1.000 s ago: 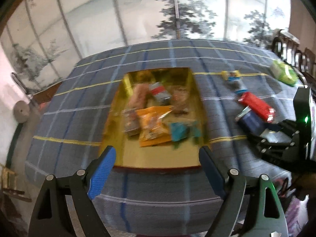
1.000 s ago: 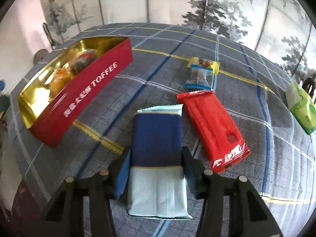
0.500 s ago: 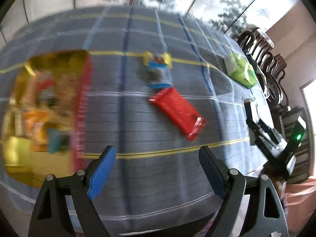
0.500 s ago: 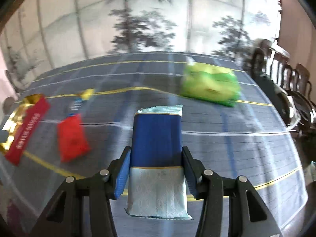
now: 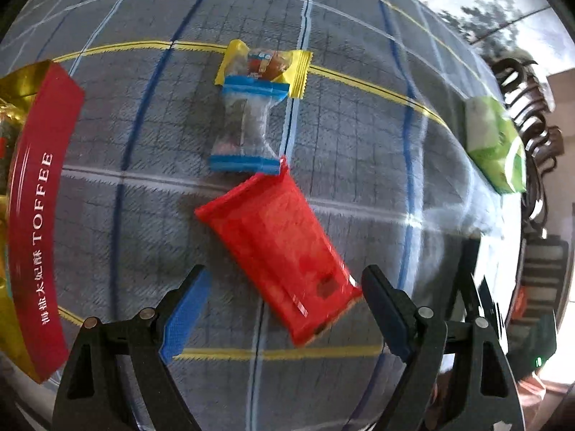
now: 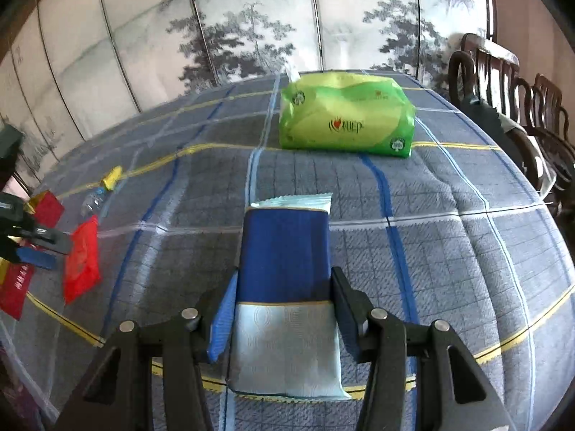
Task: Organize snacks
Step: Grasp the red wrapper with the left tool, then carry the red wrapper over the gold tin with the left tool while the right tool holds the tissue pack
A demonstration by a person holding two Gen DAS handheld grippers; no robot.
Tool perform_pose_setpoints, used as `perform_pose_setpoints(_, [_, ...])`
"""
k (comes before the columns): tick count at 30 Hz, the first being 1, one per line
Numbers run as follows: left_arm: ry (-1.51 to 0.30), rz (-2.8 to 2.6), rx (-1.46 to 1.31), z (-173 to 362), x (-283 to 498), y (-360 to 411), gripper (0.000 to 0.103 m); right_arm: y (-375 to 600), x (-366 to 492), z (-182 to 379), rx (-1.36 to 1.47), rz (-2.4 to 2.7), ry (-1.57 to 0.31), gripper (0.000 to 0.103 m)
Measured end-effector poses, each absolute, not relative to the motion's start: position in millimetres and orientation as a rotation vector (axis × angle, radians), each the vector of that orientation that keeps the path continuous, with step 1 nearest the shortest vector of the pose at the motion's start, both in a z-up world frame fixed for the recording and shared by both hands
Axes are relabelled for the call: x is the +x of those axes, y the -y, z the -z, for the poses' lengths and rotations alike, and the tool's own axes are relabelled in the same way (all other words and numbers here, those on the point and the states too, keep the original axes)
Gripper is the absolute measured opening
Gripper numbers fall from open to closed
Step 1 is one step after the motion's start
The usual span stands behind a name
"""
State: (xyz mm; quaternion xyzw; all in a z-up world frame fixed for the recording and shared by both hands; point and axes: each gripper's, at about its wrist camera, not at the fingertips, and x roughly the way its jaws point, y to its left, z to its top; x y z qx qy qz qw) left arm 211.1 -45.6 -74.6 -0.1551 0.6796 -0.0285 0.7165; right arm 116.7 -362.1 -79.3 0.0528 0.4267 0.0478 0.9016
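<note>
Two poses: my left hand-held gripper (image 5: 284, 309) tilts steeply down, spread over the red packet (image 5: 276, 255); my right hand-held gripper (image 6: 284, 309) pinches the blue packet (image 6: 285, 255).

left tongs (image 5: 284, 307) agape, right tongs (image 6: 282, 309) clamped

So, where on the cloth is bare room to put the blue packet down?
Bare cloth lies between the blue packet and the green tissue pack, also toward the chairs. It is crowded beside the red packet, clear candy and toffee tin.
</note>
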Motion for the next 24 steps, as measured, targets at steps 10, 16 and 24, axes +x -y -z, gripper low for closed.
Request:
perform_pose_setpoints(10, [-1.492,-0.147,-0.367,86,225,66,0.083,364,114,81,0.15,-0.148,-0.871,0.051])
perform_pose_setpoints(16, [-1.456,-0.17,-0.197,83,219,95,0.048,367,115,82,0.176,-0.155,-0.872,0.051])
perform_pose_setpoints(24, [-1.38,0.013,-0.137,69,169,72,0.043,367,117,83,0.174,-0.145,-0.878,0.051])
